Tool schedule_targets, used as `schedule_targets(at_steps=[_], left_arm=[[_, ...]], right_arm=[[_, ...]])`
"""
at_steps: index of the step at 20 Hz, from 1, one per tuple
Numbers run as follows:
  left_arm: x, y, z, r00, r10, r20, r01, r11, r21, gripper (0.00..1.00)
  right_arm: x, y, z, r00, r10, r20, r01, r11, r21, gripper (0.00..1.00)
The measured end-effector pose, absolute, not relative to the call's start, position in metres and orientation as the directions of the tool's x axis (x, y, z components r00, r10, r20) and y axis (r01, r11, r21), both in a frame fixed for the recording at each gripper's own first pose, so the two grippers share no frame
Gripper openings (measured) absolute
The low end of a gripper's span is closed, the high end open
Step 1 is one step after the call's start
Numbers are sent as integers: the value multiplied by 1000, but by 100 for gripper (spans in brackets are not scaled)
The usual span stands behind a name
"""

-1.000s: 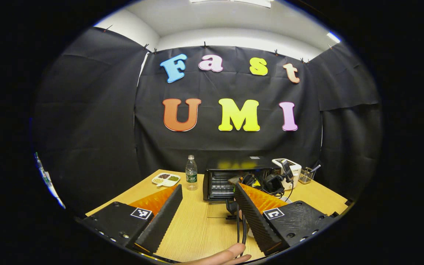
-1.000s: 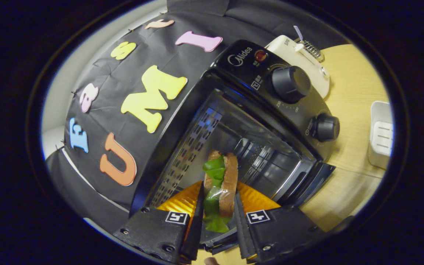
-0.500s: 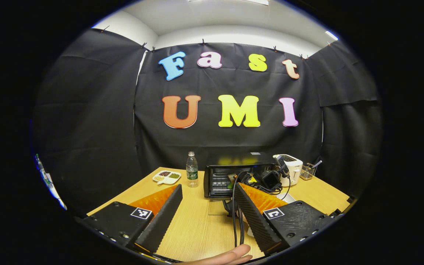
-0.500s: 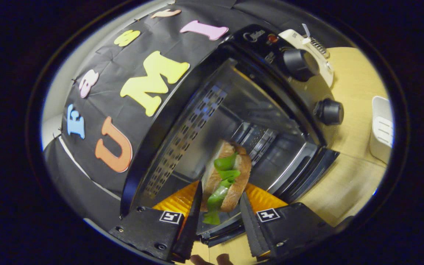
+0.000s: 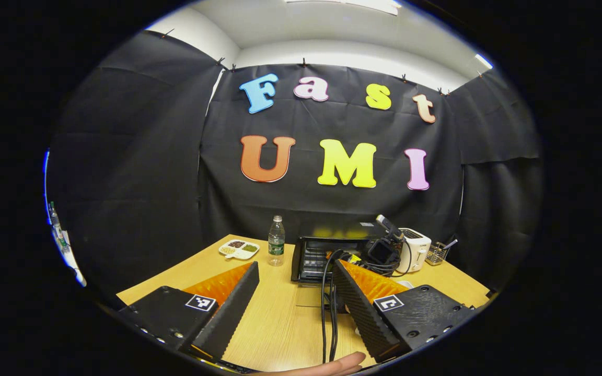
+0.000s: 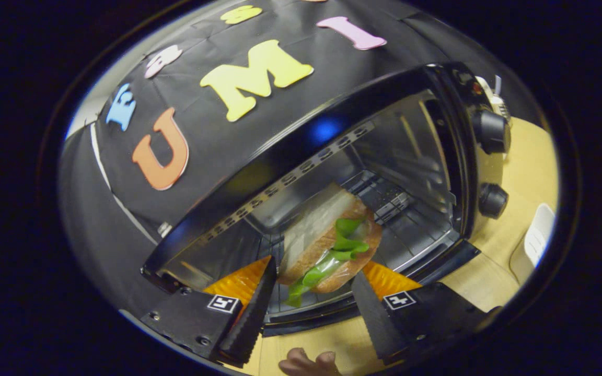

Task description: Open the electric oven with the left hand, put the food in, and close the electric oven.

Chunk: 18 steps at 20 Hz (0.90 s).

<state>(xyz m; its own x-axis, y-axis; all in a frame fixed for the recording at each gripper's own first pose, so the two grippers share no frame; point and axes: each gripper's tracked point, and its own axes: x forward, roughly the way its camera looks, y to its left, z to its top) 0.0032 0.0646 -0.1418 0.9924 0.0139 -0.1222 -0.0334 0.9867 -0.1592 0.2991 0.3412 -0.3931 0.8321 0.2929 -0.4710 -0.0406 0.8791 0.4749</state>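
Both claws apart: right claw (image 6: 309, 305) has let go, sandwich (image 6: 330, 243) lies inside oven (image 6: 301, 151); left claw (image 5: 293, 300) hangs back over worktop (image 5: 280, 318), clear for door closing.

left gripper (image 5: 293, 305): black housing | square tag markings | visible screws

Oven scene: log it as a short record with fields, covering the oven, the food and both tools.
oven: open
sandwich: inside the oven mouth, tilted
right tool: at the oven mouth, sandwich between its fingers; gripping or released cannot be told
left tool: open, empty, above the table, back from the oven
bottle: upright on the table, beside the oven
task state: food going in; oven not yet closed
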Motion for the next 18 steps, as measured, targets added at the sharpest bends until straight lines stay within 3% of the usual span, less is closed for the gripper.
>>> schedule_targets(at_steps=[3,11,15,18], left_arm=[[4,63,-148,990,14,-143,-35,989,-141,94],[2,63,-149,989,39,-139,-58,989,-136,94],[5,62,-157,986,35,-165,-58,989,-136,94],[8,61,-158,985,36,-167,-58,990,-126,94]], right_arm=[[299,337,-396,811,259,-525,-82,938,336,93],[271,325,-402,702,170,-691,-195,980,43,96],[239,326,-392,649,257,-716,-260,959,109,96],[229,306,-361,711,289,-641,-272,954,127,96]])
